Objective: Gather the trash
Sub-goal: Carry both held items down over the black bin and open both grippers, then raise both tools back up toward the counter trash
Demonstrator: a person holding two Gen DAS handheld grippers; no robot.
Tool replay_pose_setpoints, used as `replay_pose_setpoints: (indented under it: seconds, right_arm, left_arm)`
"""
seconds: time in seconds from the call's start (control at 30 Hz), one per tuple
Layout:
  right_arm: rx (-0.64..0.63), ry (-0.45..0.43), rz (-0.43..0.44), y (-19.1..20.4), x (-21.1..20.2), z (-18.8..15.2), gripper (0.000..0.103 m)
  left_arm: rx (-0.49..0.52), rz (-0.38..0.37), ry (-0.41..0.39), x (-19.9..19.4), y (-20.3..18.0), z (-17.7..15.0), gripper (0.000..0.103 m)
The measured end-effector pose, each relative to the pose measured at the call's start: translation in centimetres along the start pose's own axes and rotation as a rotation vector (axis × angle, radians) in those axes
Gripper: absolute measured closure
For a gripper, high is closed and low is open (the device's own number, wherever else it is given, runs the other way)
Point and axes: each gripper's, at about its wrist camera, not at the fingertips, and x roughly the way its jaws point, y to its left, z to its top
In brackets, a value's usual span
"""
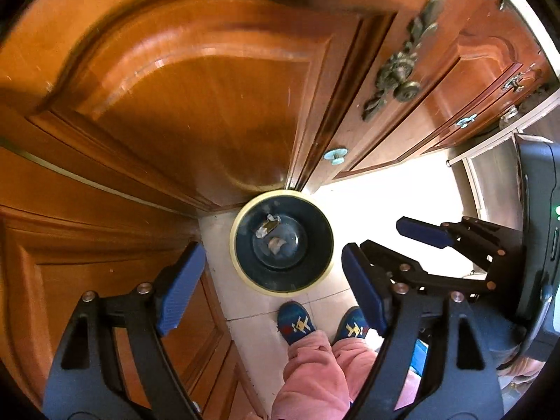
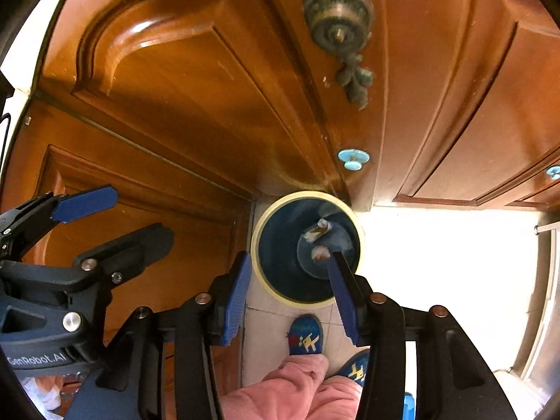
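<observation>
A round dark-blue bin [image 1: 315, 266] with a cream rim stands on the tiled floor against the wooden cabinets. On its bottom lie a crumpled scrap [image 1: 267, 225] and a smaller pale scrap [image 1: 276, 243]. My left gripper [image 1: 273, 273] hangs above the bin, pointing steeply down, jaws wide open and empty. My right gripper [image 2: 290, 280] hangs over the same bin [image 2: 276, 262], open with nothing between its blue pads; the two scraps [image 2: 316, 231] lie beneath it. Each view shows the other gripper beside it: the right gripper [image 1: 383, 236], the left gripper [image 2: 140, 213].
Wooden cabinet doors [image 1: 196, 105] rise behind the bin, with an ornate brass handle [image 1: 402, 77] and a light-blue knob [image 1: 335, 155]. A person's blue patterned slippers [image 1: 295, 323] and pink trousers [image 1: 311, 378] stand just in front of the bin. Bright floor [image 2: 448, 262] lies to the right.
</observation>
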Motion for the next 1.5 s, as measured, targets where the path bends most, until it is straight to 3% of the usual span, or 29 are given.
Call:
replay_pose_setpoints:
  seconds: [0.37,0.5,0.8,1.1,1.27,1.5]
  right_arm:
    - [0.076,-0.046,-0.012,-0.6,-7.7,0.2,0.056]
    - [0.088,-0.076,-0.024,0.0,-12.7,0.1,0.056]
    - [0.093,-0.202,-0.043,2.6,-26.4,0.0,0.056]
    - [0.051,-0.356,-0.095,5.7,-37.3,1.1,0.056]
    - [-0.018,-0.447,-0.154,8.8,-41.6,2.0,0.056]
    - [-0.057,-0.532,-0.173,12.0,-46.2,4.0,0.056]
  left_arm:
    - [-0.036,-0.016,-0.010,-7.6,-0.2,0.8,0.025]
    - [-0.038,-0.044,-0.027,-11.9,-0.8,1.1,0.025]
    - [-0.049,-0.086,-0.144,-23.4,-1.5,2.5,0.025]
    - [-0.063,-0.064,-0.255,-31.9,-0.7,4.2,0.025]
    - [-0.069,-0.067,-0.299,-34.4,0.1,5.2,0.025]
    - [-0.054,-0.086,-0.370,-36.3,0.7,6.8,0.026]
